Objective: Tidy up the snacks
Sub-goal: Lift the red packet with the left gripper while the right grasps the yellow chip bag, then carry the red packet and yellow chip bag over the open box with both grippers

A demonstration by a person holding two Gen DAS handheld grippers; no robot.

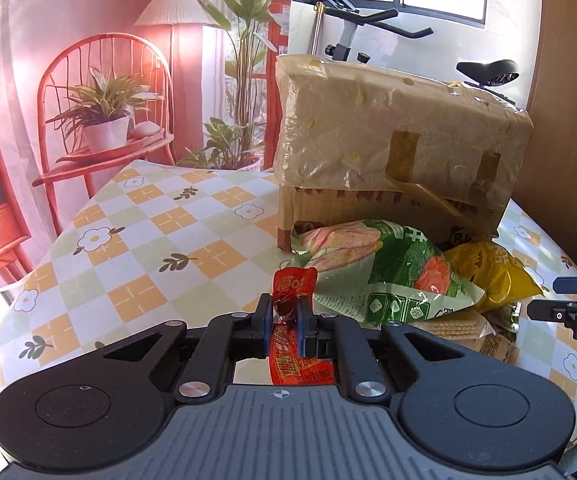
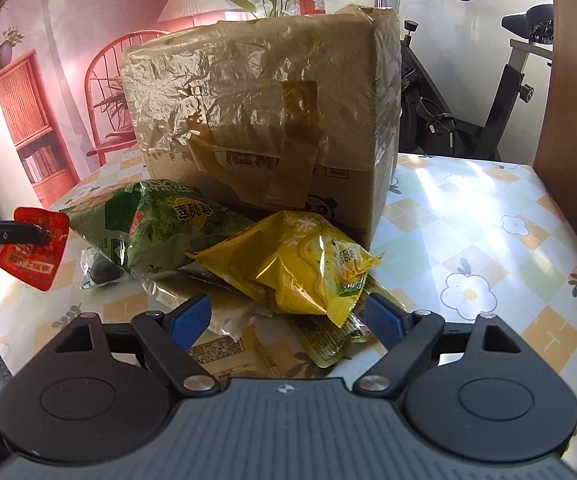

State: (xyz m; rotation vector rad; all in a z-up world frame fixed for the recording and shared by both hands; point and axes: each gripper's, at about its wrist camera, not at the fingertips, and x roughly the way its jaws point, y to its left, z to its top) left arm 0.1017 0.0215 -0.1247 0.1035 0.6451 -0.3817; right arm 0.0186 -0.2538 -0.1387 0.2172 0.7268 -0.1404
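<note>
On my far left, my left gripper [image 1: 285,314] is squeezing a small red sachet [image 1: 293,286], its blue pads pressed together on the packet's crumpled middle. From the right wrist camera I am seeing that same sachet hanging clear of the table [image 2: 468,216], pinched at the tip of the black fingers at the left edge of the view.

Moving rightwards, a green snack bag [image 2: 156,228] is lying on the flowered tablecloth, its far end near the front of a big cardboard box [image 2: 272,120] wrapped in crinkled plastic and brown tape. Under the green bag's near edge, a clear wrapper with something dark and round inside [image 2: 102,270] is peeking out.

Next, a yellow snack bag [image 2: 300,264] is resting partly on top of a heap of flatter packets, leaning against the green bag's right side and sitting just in front of the box.

My right gripper [image 2: 288,320] is hovering over that heap with its blue pads standing wide apart, gripping nothing; the yellow bag's near corner is sitting between them, and one printed tan packet [image 2: 232,354] is lying flat below. To the right of the pile I am seeing bare, sunlit tablecloth.
</note>
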